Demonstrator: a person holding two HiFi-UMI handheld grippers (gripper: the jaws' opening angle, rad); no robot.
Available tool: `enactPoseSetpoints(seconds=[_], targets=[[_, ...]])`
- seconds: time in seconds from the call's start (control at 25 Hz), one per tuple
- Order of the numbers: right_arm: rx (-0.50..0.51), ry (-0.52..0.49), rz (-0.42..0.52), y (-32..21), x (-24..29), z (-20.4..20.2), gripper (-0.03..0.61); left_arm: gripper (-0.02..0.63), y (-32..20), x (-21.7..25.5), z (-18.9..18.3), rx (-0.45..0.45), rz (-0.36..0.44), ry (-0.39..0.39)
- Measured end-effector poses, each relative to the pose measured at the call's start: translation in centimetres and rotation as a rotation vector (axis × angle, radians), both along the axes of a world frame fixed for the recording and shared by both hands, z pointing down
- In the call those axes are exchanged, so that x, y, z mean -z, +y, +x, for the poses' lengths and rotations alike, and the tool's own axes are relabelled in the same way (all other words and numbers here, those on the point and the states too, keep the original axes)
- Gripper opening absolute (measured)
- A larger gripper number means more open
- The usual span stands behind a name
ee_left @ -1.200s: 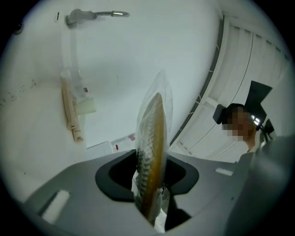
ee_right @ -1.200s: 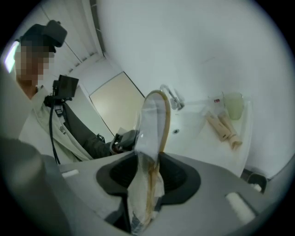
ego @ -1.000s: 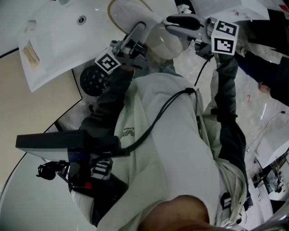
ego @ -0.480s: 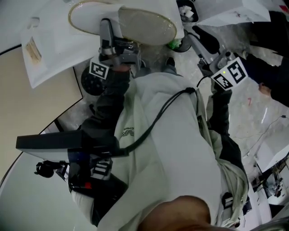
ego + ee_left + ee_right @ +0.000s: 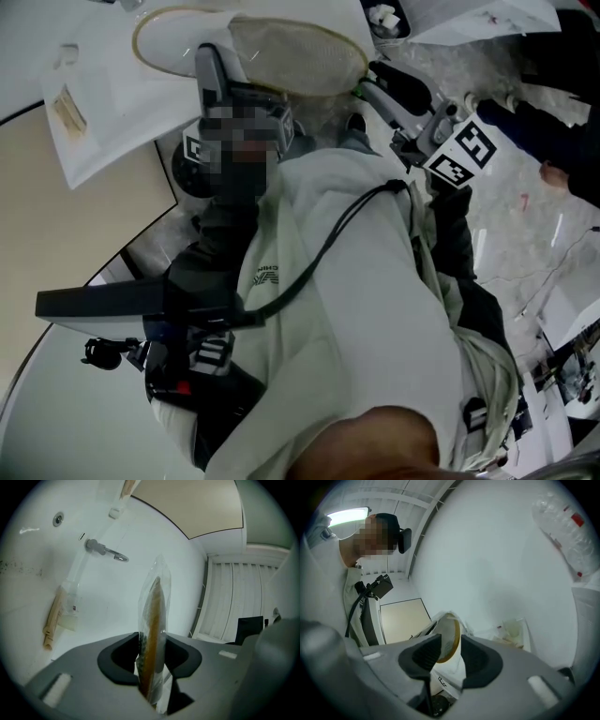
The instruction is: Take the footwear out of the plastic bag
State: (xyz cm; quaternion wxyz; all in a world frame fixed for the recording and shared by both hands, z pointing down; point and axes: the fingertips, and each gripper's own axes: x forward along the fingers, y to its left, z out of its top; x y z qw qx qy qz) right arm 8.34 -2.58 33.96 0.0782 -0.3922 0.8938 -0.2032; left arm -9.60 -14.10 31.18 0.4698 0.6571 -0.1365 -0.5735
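Left gripper (image 5: pixel 152 658) tight on plastic bag (image 5: pixel 160 571) with slipper (image 5: pixel 152 616) inside; right gripper (image 5: pixel 451 658) tight on slipper sole.

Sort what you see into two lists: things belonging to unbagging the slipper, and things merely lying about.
Job in hand:
slipper
plastic bag
left tool, clamped on it
right tool, clamped on it

Lying about:
clear packet
plastic bottle
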Motion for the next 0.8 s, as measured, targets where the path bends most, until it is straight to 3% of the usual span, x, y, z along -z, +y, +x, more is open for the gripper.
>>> enactPoseSetpoints(seconds=[0.52,0.8], targets=[[0.052,-0.175,-0.123,-0.2,-1.0,-1.3,0.124,0.110,0.7,0.3,0.5,0.003,0.032,-0.027],[0.099,-0.310,-0.201,0.3,-0.4,-1.1,0.075,0.112,0.6,0.4,0.2,0.027,0.047,-0.059]])
